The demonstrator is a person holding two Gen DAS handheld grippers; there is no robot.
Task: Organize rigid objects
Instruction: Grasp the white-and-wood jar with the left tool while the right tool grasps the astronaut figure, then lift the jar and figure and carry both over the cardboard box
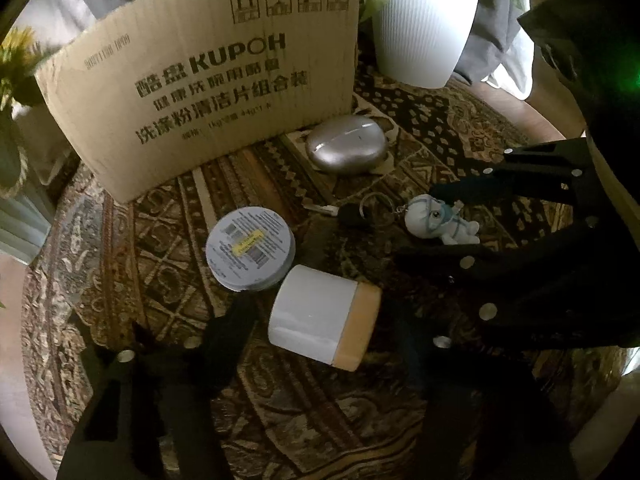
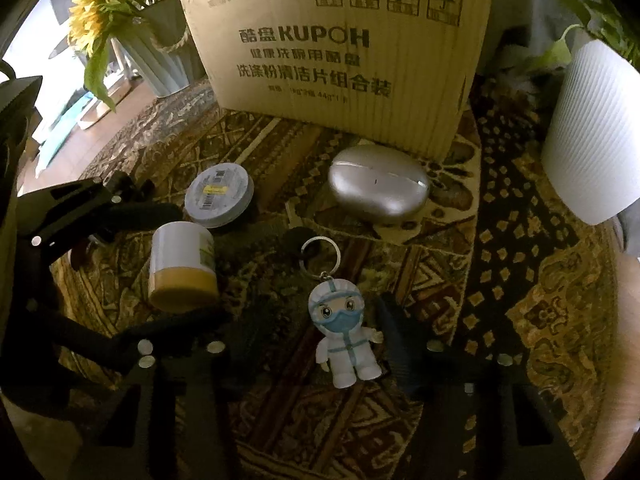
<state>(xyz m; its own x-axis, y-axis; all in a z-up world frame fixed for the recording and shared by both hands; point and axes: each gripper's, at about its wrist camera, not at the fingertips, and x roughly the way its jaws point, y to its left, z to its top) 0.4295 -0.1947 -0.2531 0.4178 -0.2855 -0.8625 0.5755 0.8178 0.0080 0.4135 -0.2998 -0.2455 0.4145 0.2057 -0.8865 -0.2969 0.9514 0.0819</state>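
Note:
A white jar with a tan lid [image 1: 320,320] [image 2: 182,264] lies on its side on the patterned cloth. My left gripper [image 1: 324,322] [image 2: 180,266] straddles it end to end, with a finger close to each end and no firm contact visible. A keychain figure in a white suit and blue mask [image 2: 346,340] [image 1: 440,224] lies flat, its ring [image 2: 320,254] pointing away. My right gripper [image 2: 324,320] [image 1: 436,222] stands open around the figure, with a gap on each side. A round tin [image 1: 250,248] [image 2: 219,194] and a silver oval case [image 1: 346,146] [image 2: 380,188] lie behind.
A cardboard box [image 1: 208,80] [image 2: 340,52] stands at the back of the round table. A white ribbed plant pot [image 1: 420,28] [image 2: 592,132] is at the back right, and a vase of sunflowers [image 2: 160,52] at the back left. The table edge curves near both sides.

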